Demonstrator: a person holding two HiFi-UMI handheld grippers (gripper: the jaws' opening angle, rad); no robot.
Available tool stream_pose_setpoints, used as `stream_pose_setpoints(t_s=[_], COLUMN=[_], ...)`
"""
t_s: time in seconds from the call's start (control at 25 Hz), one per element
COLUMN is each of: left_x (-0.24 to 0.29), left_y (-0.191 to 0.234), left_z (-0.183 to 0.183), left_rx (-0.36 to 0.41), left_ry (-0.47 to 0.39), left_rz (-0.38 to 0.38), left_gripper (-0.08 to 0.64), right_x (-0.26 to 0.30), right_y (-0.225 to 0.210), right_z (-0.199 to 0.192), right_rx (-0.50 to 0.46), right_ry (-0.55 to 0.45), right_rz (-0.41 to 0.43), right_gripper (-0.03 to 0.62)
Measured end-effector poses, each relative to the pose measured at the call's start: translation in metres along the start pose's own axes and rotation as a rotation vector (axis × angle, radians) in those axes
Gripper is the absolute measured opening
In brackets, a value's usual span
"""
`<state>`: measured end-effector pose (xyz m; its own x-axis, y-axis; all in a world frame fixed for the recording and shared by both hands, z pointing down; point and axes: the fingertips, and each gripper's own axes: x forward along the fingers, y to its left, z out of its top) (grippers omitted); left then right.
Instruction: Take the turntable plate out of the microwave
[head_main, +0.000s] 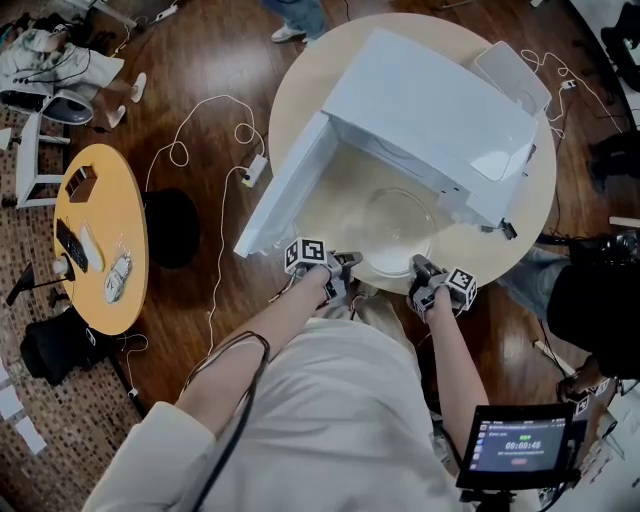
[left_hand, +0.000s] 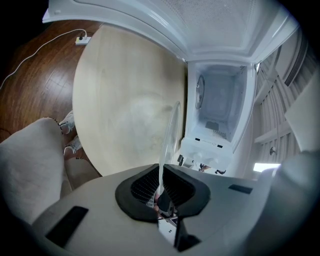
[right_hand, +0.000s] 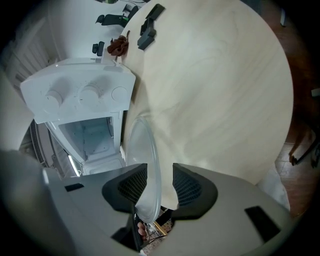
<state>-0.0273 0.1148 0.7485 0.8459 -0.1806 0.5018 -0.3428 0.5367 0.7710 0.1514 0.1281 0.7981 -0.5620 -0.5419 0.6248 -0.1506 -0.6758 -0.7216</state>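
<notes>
- Round pale wooden table (head_main: 297, 95) on a dark wooden floor (head_main: 200, 60).
- Smaller yellow round side table (head_main: 115, 190) well to its left, carrying a black remote (head_main: 70, 245) and a small brown box (head_main: 80, 182).
- White cable (head_main: 213, 97) looping across the floor to a power strip (head_main: 257, 168).
- Black round object (head_main: 170, 228) just beside the side table.
- Lit screen (head_main: 520, 445) at lower right.

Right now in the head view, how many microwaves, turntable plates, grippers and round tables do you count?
microwave: 1
glass turntable plate: 1
grippers: 2, left gripper shut on the plate's rim, right gripper open around it
round tables: 2, large pale table, small yellow table
Total: 6
</notes>
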Motion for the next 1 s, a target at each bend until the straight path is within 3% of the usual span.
stream_pose_setpoints(t_s=[0.32,0.48,1.0], left_x=[0.000,0.000,0.002], left_y=[0.002,0.005,0.011], left_z=[0.002,0.004,0.008], left_rx=[0.016,0.031,0.061], left_ry=[0.009,0.009,0.013], left_rz=[0.012,0.022,0.043], left_gripper=[0.032,0.032,0.032], right_x=[-0.014,-0.016,-0.013], right_y=[-0.007,-0.016,-0.019], right_z=[-0.019,-0.027,-0.032], right_rx=[-0.018,0.018,0.003], right_ry=[-0.061,-0.079,-0.063], right_rz=[-0.057,-0.058,-0.097], right_gripper=[0.141,0.141,0.140])
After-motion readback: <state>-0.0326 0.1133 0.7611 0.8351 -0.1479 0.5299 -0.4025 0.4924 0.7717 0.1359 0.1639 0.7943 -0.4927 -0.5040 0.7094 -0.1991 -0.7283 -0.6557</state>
